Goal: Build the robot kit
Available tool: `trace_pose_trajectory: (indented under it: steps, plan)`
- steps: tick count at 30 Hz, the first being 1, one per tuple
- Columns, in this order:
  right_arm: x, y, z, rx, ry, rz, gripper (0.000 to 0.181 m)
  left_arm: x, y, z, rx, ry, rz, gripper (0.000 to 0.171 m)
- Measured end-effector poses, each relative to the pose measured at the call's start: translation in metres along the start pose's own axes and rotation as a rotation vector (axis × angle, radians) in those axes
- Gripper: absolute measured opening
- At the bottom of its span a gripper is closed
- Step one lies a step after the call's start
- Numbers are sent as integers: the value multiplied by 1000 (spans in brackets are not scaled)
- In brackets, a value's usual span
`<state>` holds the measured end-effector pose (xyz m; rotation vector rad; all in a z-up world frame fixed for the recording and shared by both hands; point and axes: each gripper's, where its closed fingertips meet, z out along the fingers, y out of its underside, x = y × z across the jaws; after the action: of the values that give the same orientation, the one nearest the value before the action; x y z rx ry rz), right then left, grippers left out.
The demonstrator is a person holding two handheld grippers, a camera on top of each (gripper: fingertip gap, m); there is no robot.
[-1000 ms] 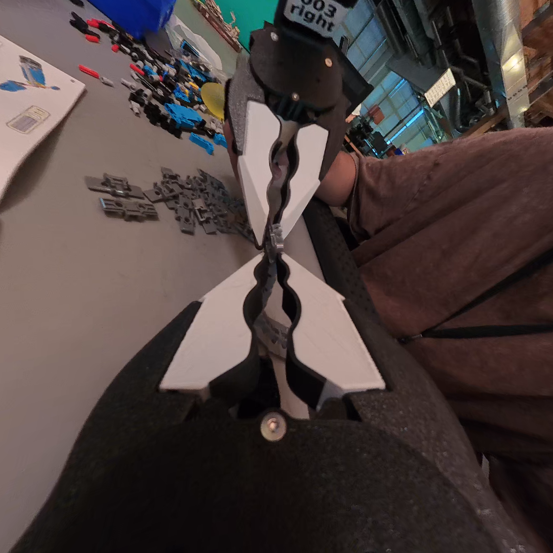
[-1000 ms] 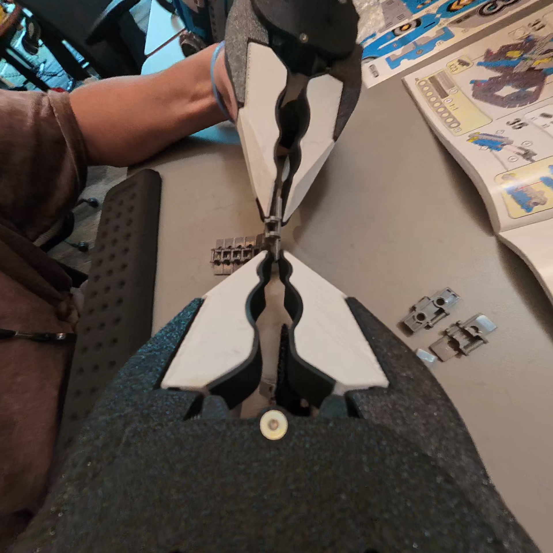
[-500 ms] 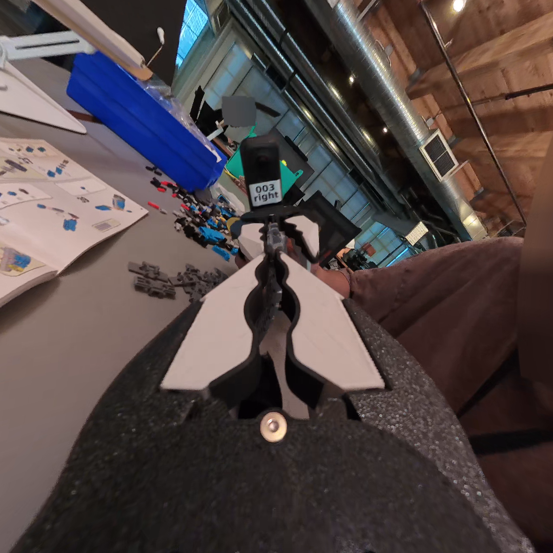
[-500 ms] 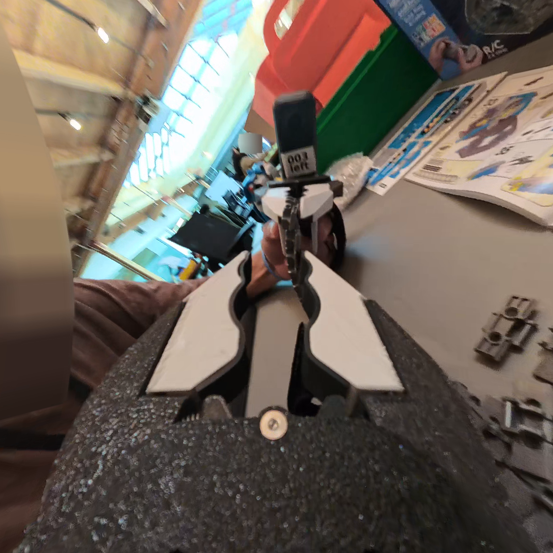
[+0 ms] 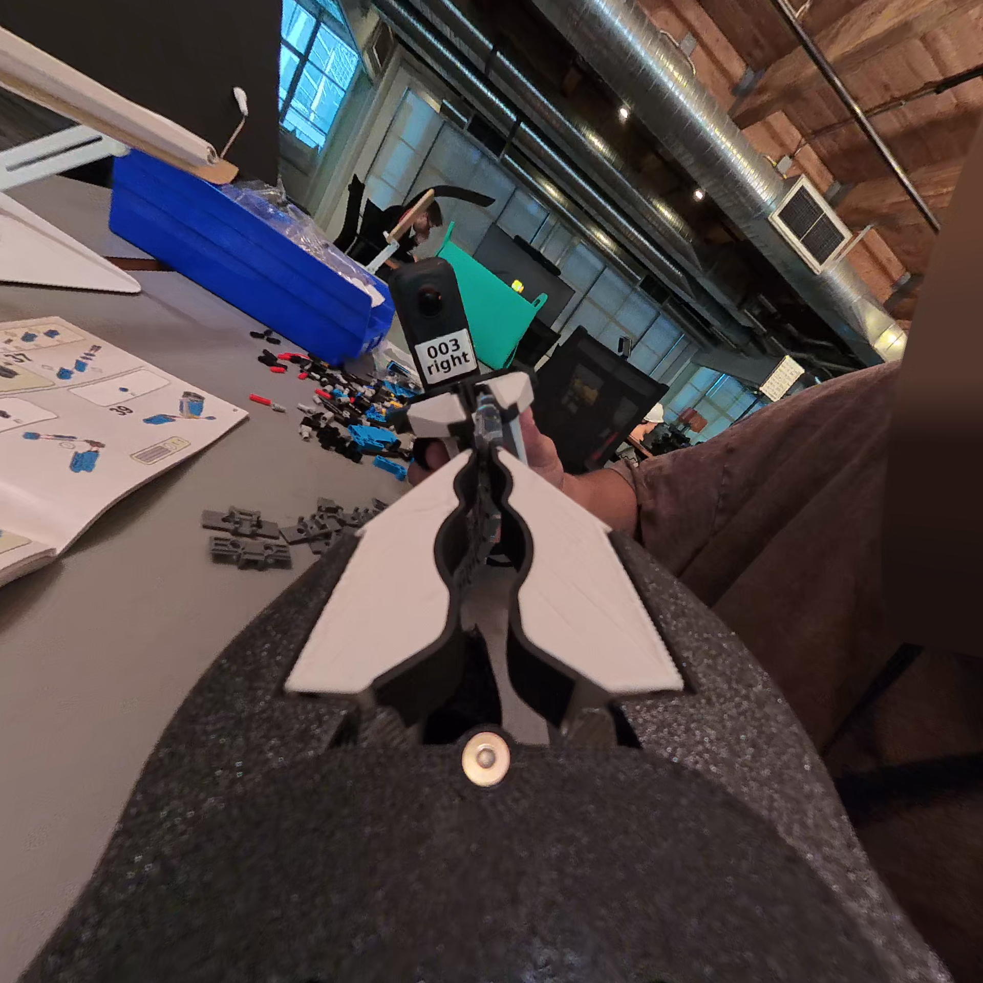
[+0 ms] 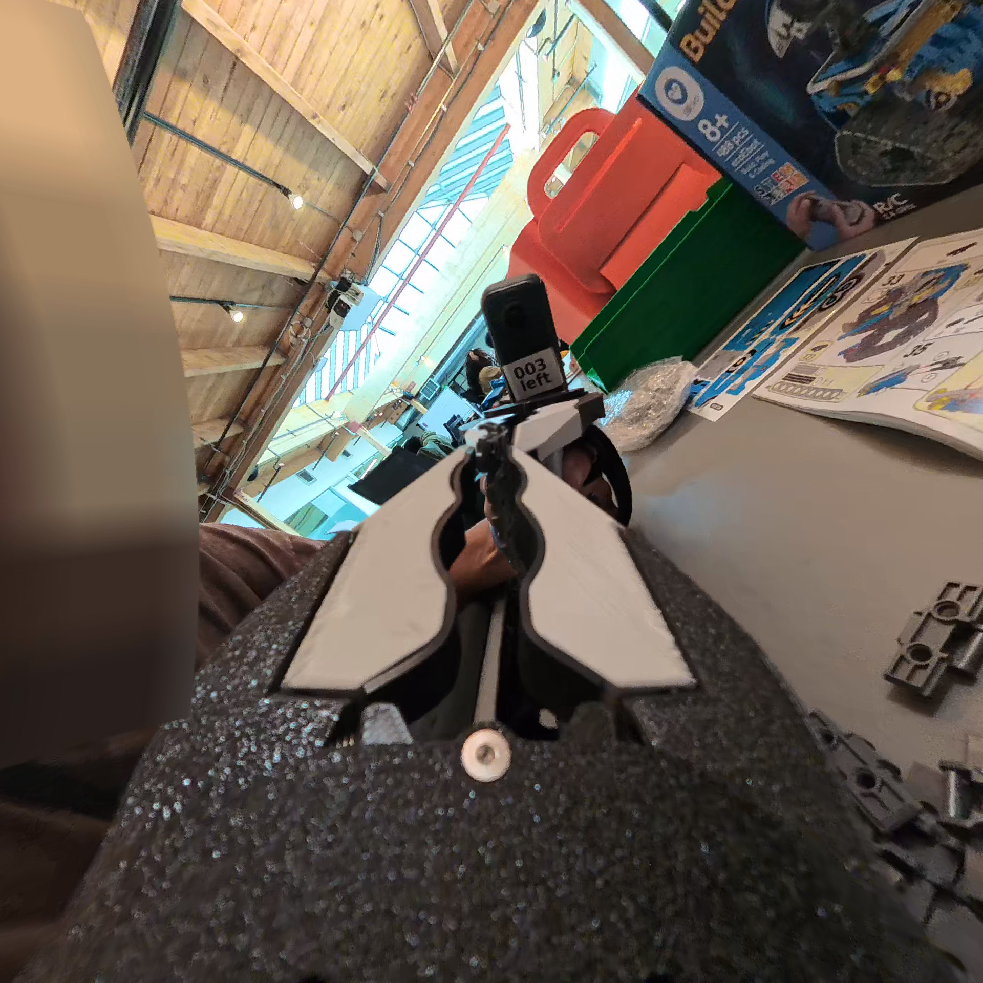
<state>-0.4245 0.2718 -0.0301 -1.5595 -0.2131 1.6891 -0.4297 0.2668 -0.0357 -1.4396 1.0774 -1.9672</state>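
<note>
- The grey table is lying under both tools, with the person's brown sleeve showing along its near edge.
- A blue bin is sitting at the table's far side in the left wrist view; an orange bin, a green bin and a printed toy box are standing at the back in the right wrist view.
- An open instruction booklet is lying flat near the left gripper.
- A scatter of blue, black and red small parts is sitting beyond it.
- The left gripper is pinching one end of a dark grey track strip, fingers closed on it, lifted clear of the table.
- The right gripper is facing it tip to tip, fingers clamping the same strip's other end.
- Loose grey track links are lying on the table just beside the left gripper; more are lying by the right one.
</note>
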Motion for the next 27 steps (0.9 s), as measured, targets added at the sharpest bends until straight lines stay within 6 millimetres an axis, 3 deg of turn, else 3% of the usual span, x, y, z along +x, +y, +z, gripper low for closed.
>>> trace_pose_trajectory:
  steps: [16,21,27]
  plan:
    - [6,3,-5,-63,39,-42,4,-4,4,-1,-23,-23,17,3]
    - [14,6,-8,-101,93,-61,16,-5,5,-1,-37,-38,37,2]
    - [13,10,-10,-149,106,-74,7,-7,9,0,-60,-55,56,2]
